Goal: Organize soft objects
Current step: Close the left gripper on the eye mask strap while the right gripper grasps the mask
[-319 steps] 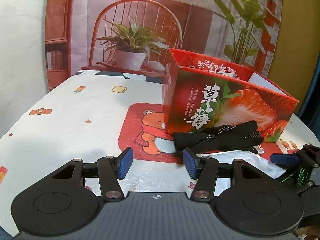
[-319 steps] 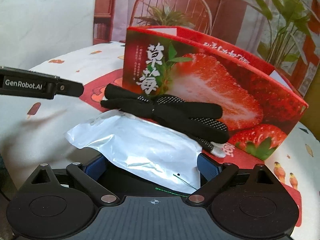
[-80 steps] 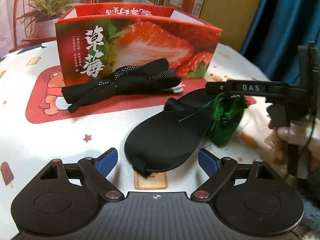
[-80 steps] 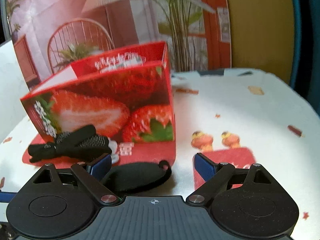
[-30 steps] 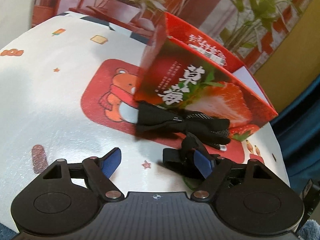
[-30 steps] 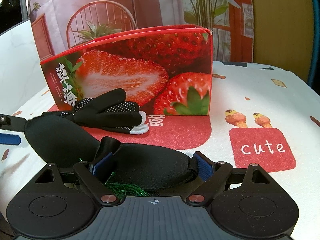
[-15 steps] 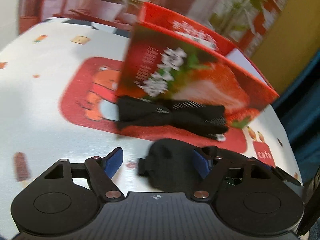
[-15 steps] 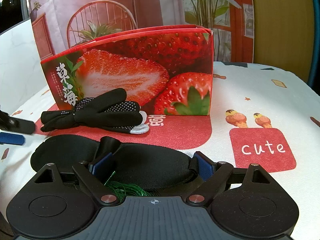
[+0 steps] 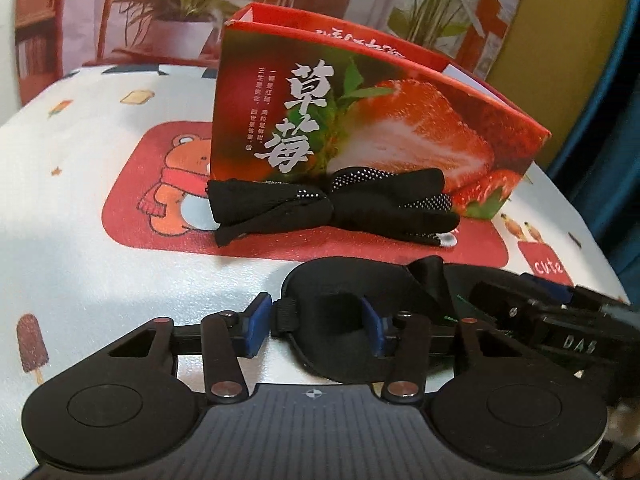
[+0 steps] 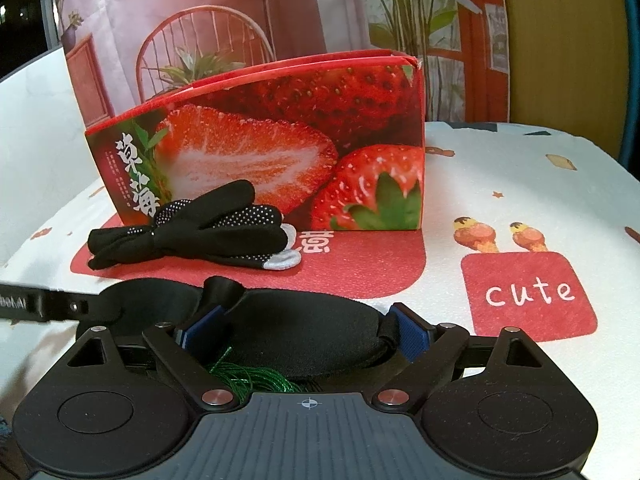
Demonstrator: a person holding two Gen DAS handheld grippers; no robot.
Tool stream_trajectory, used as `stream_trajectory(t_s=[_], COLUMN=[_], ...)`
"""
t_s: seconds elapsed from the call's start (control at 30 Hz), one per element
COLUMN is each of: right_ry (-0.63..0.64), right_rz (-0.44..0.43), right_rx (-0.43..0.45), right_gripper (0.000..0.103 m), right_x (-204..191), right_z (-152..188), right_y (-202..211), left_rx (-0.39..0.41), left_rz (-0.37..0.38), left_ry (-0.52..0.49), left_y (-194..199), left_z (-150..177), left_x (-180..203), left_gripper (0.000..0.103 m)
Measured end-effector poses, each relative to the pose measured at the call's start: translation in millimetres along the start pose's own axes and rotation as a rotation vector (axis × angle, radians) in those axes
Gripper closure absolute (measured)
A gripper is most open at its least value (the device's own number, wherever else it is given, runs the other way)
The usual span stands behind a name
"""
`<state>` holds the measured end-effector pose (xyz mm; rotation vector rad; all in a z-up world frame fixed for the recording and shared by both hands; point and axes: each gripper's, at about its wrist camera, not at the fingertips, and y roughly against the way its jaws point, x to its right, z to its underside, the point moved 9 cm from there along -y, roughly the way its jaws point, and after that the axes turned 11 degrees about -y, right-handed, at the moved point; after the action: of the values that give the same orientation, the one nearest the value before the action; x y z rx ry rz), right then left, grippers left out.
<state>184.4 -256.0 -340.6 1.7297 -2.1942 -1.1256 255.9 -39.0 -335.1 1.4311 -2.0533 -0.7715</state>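
A black padded eye mask [image 9: 340, 312] lies flat on the tablecloth; it also shows in the right wrist view [image 10: 304, 328]. My left gripper [image 9: 314, 322] is open, its blue pads [image 9: 256, 320] straddling the mask's left end and strap. My right gripper [image 10: 304, 328] is open around the mask's right half; whether the pads touch it I cannot tell. A green thread bundle [image 10: 248, 376] sits under the right gripper. Black dotted gloves [image 9: 332, 208], knotted together, lie in front of the open red strawberry box [image 9: 380, 120], also in the right wrist view [image 10: 192, 232].
The strawberry box [image 10: 280, 136] stands on a red bear mat [image 9: 160, 200] on the round table. A red "cute" patch [image 10: 528, 296] is printed at right. The table edge and a blue curtain [image 9: 608, 120] are at the right.
My left gripper has swung back toward the mask and come down so its pads straddle the mask's left end. The right gripper has stayed over the mask's other half.
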Motion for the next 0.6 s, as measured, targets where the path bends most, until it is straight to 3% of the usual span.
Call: stream_trajectory(t_s=[0.2,0.43,0.53,0.6], right_ry=[-0.043,-0.223,-0.264,-0.282], right_rz=[0.017,0.007,-0.026,-0.064], right_rx=[0.016,-0.011,-0.035,-0.076], right_gripper=[0.016,0.017,0.031,0.048], right_x=[10.4,46.6,49.3,45.0], right_z=[-7.3,-13.9,-12.8,-12.0], right_y=[10.7,21.8,19.8,16.9], left_rx=[0.006,0.011,0.012,0.011], left_rz=[0.004,0.006,0.009,0.011], left_ry=[-0.010,-0.010,-0.007,-0.003], left_y=[0.1,-2.3,-2.5,-2.2], left_z=[0.1,-0.2,-0.1,0.0], left_x=[0.0,2.6,2.8,2.4], left_gripper=[0.052,0.052,0.052,0.052])
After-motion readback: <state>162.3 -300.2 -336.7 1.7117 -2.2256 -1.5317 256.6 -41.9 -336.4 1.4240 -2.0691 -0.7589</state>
